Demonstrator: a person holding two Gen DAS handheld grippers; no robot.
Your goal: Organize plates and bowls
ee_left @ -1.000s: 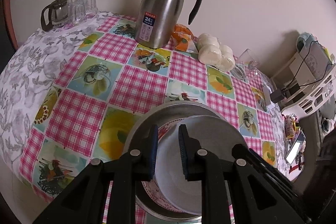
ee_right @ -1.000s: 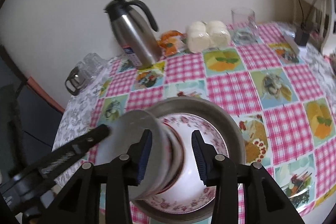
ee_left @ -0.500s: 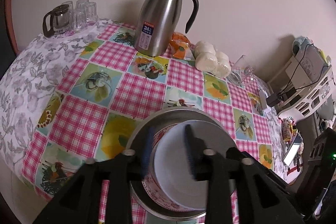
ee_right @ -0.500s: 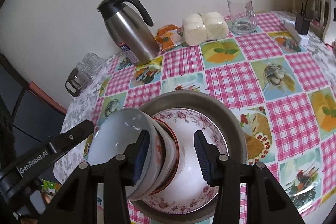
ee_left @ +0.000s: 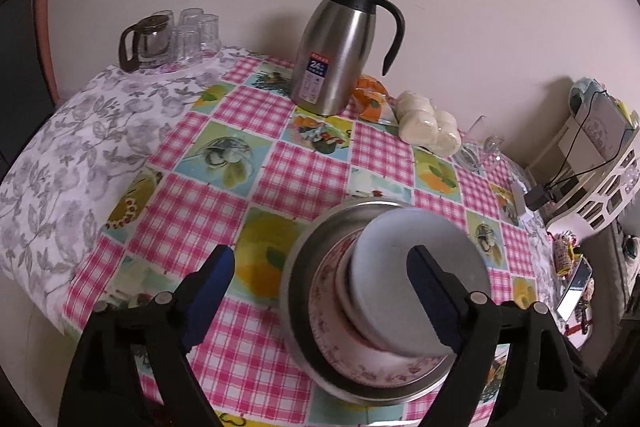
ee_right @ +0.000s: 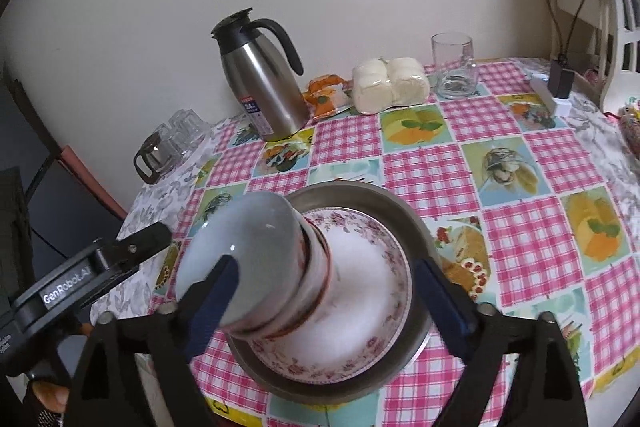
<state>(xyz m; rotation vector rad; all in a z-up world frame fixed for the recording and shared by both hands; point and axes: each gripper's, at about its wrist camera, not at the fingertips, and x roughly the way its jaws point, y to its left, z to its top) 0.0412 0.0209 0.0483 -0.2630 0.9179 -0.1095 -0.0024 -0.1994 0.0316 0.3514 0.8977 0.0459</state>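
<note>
A steel basin point(ee_left: 304, 267) point(ee_right: 404, 211) sits near the table's front edge. In it lies a floral-rimmed plate point(ee_left: 332, 311) point(ee_right: 360, 315) with stacked bowls on it; the top one is a pale blue-grey bowl point(ee_left: 412, 275) point(ee_right: 248, 251). My left gripper point(ee_left: 320, 295) is open and empty, its fingers wide apart, the right one in front of the bowl. My right gripper point(ee_right: 324, 299) is open and empty, its fingers either side of the bowl stack. The left gripper's body also shows in the right wrist view point(ee_right: 84, 279).
A steel thermos jug point(ee_left: 340, 47) point(ee_right: 260, 79), an orange snack packet point(ee_left: 370, 101), wrapped white buns point(ee_left: 428, 127) point(ee_right: 388, 85), a glass mug point(ee_right: 454, 67), and a glass teapot with cups point(ee_left: 168, 37) stand along the wall. A charger point(ee_right: 560, 79) lies at the right.
Both grippers have opened wide and drawn back. The left one has let go of the bowl stack's rim, and the stack now rests on the plate in the basin.
</note>
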